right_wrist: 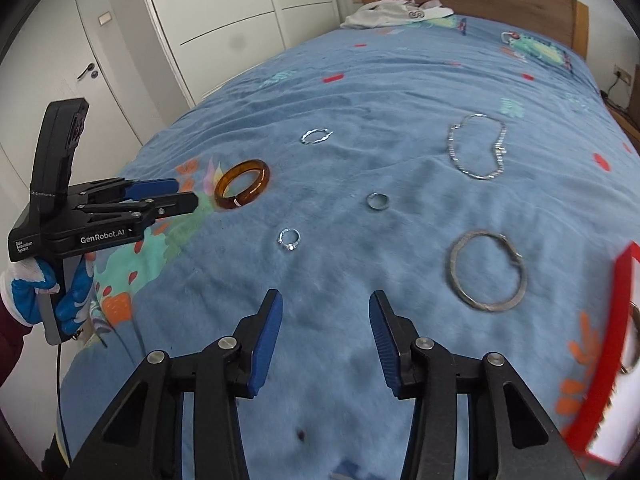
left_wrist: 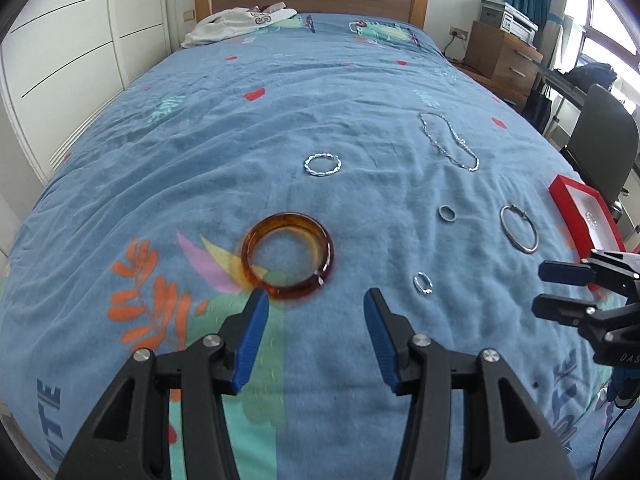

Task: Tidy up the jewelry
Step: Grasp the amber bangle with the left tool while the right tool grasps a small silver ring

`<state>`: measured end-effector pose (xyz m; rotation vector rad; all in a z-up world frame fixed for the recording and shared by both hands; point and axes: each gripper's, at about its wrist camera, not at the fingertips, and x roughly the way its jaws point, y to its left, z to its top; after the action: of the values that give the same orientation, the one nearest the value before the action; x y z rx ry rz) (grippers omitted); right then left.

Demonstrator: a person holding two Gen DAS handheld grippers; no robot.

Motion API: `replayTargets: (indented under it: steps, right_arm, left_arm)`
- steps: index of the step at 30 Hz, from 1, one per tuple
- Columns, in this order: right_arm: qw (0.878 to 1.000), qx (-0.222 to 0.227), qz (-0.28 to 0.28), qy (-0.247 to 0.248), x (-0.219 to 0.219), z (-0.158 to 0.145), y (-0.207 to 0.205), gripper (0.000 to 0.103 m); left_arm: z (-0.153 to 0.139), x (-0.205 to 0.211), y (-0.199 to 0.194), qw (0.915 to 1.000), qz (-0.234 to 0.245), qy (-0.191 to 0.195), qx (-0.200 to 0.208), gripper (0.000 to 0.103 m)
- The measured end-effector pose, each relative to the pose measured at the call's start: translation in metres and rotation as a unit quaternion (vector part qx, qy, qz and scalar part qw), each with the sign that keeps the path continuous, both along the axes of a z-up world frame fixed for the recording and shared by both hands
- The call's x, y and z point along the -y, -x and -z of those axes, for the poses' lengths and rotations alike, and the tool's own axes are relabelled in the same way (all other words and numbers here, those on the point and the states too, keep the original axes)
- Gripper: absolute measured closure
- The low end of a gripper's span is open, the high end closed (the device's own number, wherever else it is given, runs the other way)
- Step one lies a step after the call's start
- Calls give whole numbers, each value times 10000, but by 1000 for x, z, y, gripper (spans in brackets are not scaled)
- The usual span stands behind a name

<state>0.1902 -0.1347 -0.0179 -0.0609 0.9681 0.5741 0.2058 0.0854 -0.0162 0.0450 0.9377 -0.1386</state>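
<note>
Blue bedspread (left_wrist: 320, 100) below us, and our left gripper (left_wrist: 316, 308), spread and empty, sits just short of the amber bangle (left_wrist: 287, 255) lying flat dead ahead, while our right gripper (right_wrist: 326, 312), also spread, hangs nearer the red box (right_wrist: 608, 344).

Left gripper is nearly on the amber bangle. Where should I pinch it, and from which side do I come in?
Pinch the near rim of the amber bangle, one finger inside the hole and one outside. It lies flat on the bedspread, so a grip across its full width would probably need wider fingers. Come down from above on the side nearest the left gripper, which is open and just short of it.
</note>
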Motion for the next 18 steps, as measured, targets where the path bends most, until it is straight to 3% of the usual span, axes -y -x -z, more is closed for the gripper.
replayTargets:
  steps: [9,12,18]
  right_arm:
    - [9990,-206,-397,-37,-53,33,-42,69]
    - [9985,-295,-468,-45,-64,43,-52,74]
    - [9980,-361,-527,12,-76,58,-62,76]
  left_arm:
    - [42,4,-44,9988,258,-199,-374,56]
    - [52,7,-49,9981,351,-277,-435,57]
    - [62,10,-55,9974,415,-362,-472,62]
